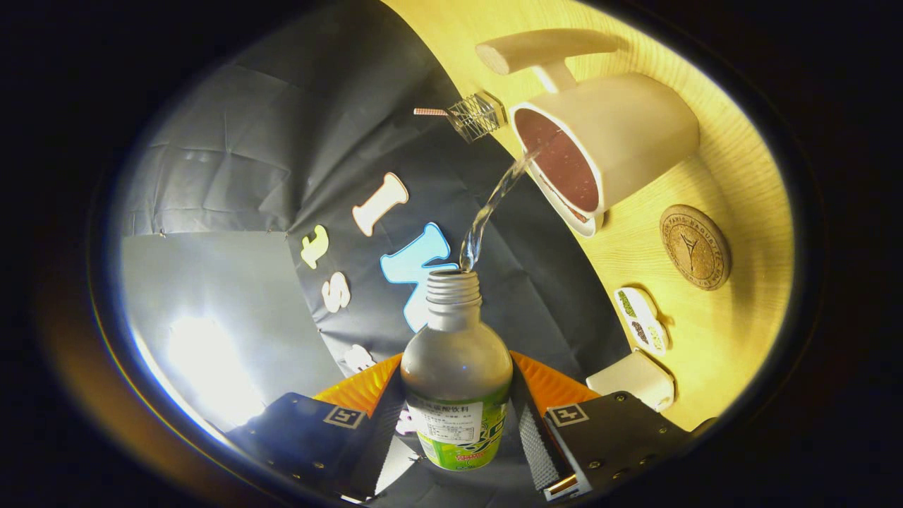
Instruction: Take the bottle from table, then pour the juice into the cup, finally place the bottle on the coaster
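Note:
My gripper [457, 430] is shut on a clear bottle [457, 367] with a green and white label, held between both fingers and tilted hard over. Its open threaded neck [453, 286] points toward a white mug [607, 141] with a dark red inside that stands on the yellow wooden table [741, 183]. A clear stream of liquid [494, 204] runs from the bottle's mouth into the mug's opening. A round cork coaster [695, 247] lies on the table close beside the mug, with nothing on it.
A wooden handle [543, 48] sticks out past the mug. A small clear wire-patterned box [480, 115] sits at the table's edge by the mug. A small white dish with green and dark bits [640, 321] and a white block [635, 379] lie nearer my fingers.

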